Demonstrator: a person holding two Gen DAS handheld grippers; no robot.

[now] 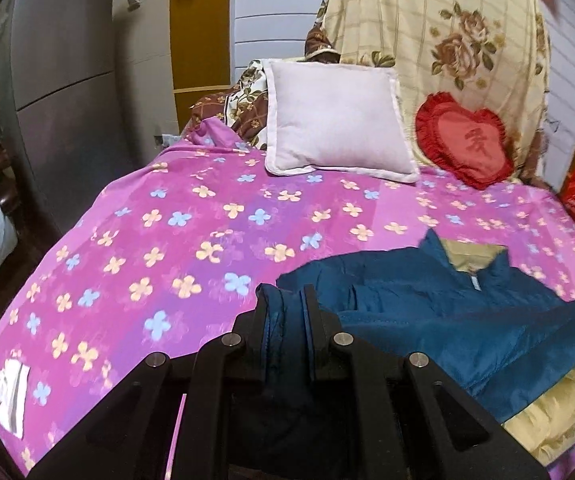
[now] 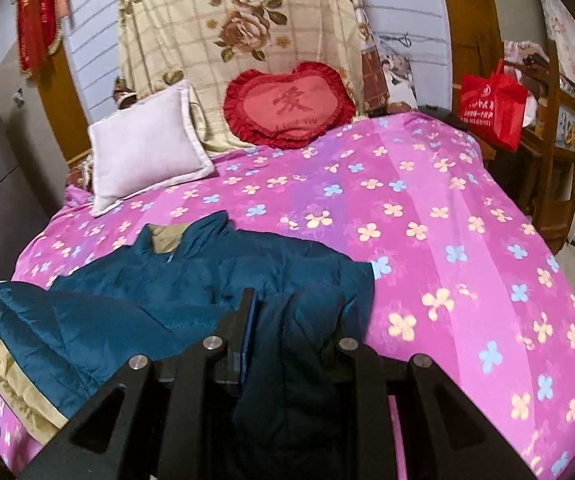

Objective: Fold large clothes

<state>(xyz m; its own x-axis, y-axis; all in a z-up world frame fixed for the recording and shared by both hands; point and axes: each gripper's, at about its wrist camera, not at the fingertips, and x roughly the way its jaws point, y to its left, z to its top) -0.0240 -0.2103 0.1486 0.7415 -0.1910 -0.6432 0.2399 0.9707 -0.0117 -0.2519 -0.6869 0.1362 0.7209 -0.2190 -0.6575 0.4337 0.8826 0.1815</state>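
Note:
A large teal quilted jacket (image 1: 447, 304) with a beige lining lies on the pink flowered bed sheet (image 1: 147, 240), collar towards the pillows. My left gripper (image 1: 287, 304) is shut on a bunched fold of the jacket at its left side. In the right wrist view the jacket (image 2: 167, 292) spreads to the left. My right gripper (image 2: 291, 308) is shut on a fold of the jacket at its right side, with teal cloth hanging down between the fingers. The beige lining (image 2: 11, 380) shows at the near bed edge.
A white pillow (image 1: 335, 124) and a red heart cushion (image 1: 463, 144) lean at the head of the bed against a floral blanket (image 2: 239, 40). A red bag (image 2: 491, 104) hangs on a wooden rack at the right. A grey cabinet (image 1: 71, 60) stands at the left.

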